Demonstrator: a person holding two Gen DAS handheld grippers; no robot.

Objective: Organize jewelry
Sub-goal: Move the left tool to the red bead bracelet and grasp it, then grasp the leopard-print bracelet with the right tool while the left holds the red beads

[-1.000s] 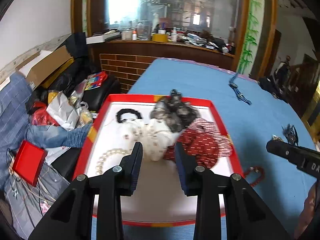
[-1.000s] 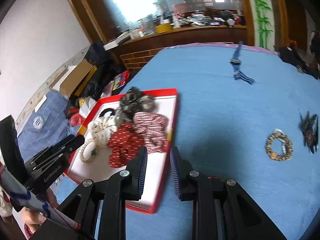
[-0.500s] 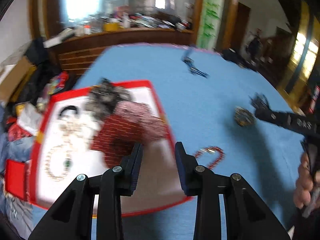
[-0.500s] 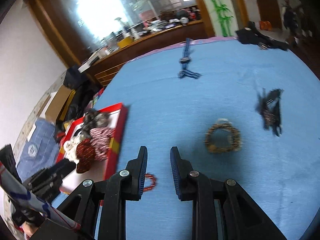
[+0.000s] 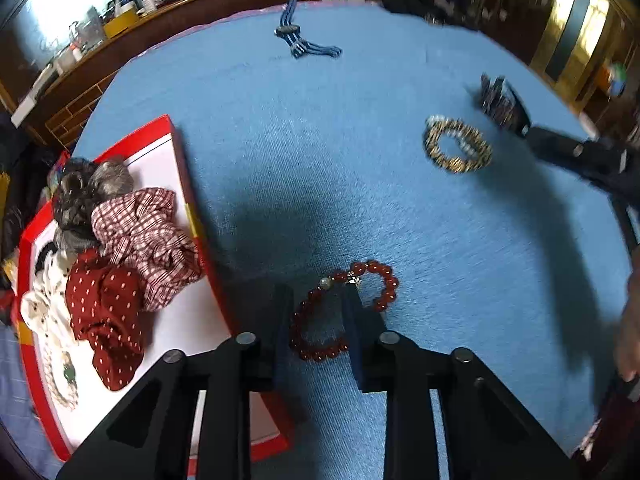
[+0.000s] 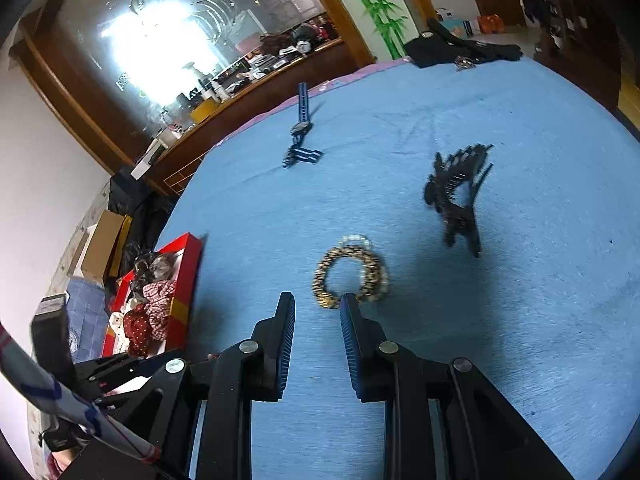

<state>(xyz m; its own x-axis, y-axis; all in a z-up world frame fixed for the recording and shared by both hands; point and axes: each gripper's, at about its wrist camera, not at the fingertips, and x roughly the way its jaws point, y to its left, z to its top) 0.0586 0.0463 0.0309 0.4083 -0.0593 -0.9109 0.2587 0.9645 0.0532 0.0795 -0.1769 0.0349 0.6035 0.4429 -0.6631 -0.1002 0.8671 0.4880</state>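
A red bead bracelet (image 5: 372,276) lies on the blue cloth just right of the red tray (image 5: 182,168). My left gripper (image 5: 318,320) points down over it. Its jaws are closing, with the bracelet's near loop between them and a gap still showing at the pads. A gold and black beaded bracelet (image 6: 352,272) lies further right (image 5: 456,148). My right gripper (image 6: 318,314) hovers just short of it, jaws narrowly apart, nothing between them. One right finger (image 5: 568,152) shows at the edge of the left wrist view.
The tray holds a red dotted scrunchie (image 5: 100,300), a checked one (image 5: 140,232), a grey one (image 5: 88,188) and a pearl necklace (image 5: 60,376). A black hair claw (image 6: 456,196) and a blue watch strap (image 6: 302,132) lie on the cloth. A dark bag (image 6: 448,48) sits at the far edge.
Both grippers swung right, away from the tray and out over the blue cloth. The left one came down over the red bracelet with narrower jaws. The right one neared the gold bracelet.
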